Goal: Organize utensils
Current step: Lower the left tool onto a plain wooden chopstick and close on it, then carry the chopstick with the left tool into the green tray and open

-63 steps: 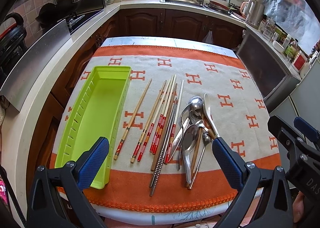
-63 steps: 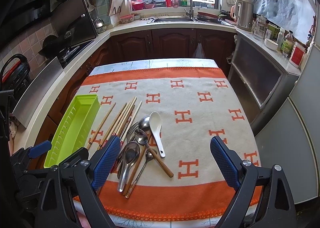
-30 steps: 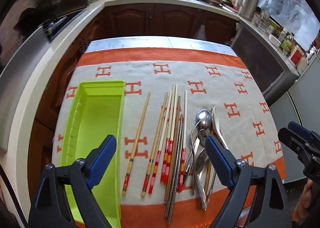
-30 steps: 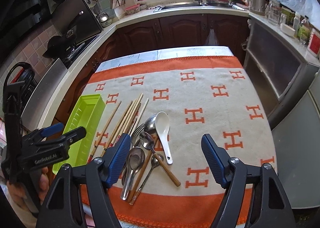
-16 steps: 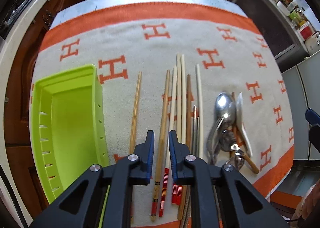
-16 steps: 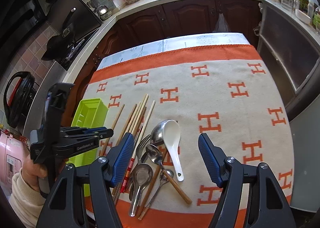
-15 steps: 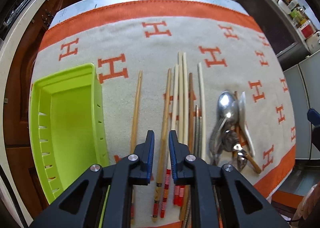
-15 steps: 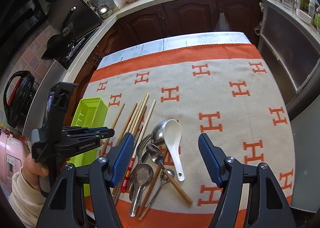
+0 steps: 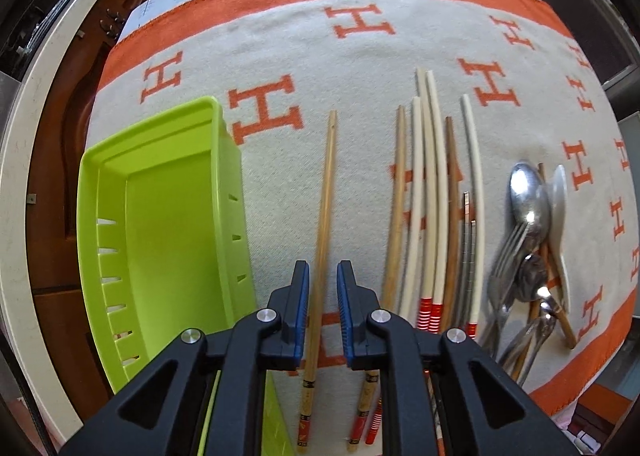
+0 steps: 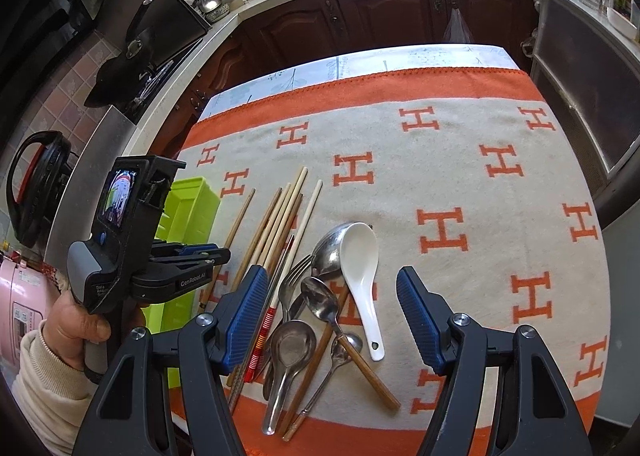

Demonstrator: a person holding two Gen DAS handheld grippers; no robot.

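A lone wooden chopstick [image 9: 326,183] lies on the cloth just right of the lime-green tray [image 9: 152,123]. My left gripper [image 9: 322,272] points straight down over it. Its jaws are nearly closed and straddle the chopstick, with a thin gap showing on each side. Several more chopsticks [image 9: 430,175] lie in a bundle further right. Beyond them is a heap of metal spoons and a fork [image 9: 528,223]. My right gripper [image 10: 330,272] hangs open above that heap, with the white ceramic spoon [image 10: 360,256] between its fingers' lines. Nothing is held in it.
The beige and orange cloth [image 10: 460,159] covers the small table. A hand [image 10: 68,320] in a cream sleeve holds the left gripper [image 10: 220,252] at the left edge. Kitchen counters, a stove [image 10: 152,67] and dark cabinets ring the table.
The left jaws closed from wide to a narrow gap while the gripper dropped toward the cloth. It then shifted left, so the lone chopstick now lies between them. The right gripper moved slightly lower over the spoons.
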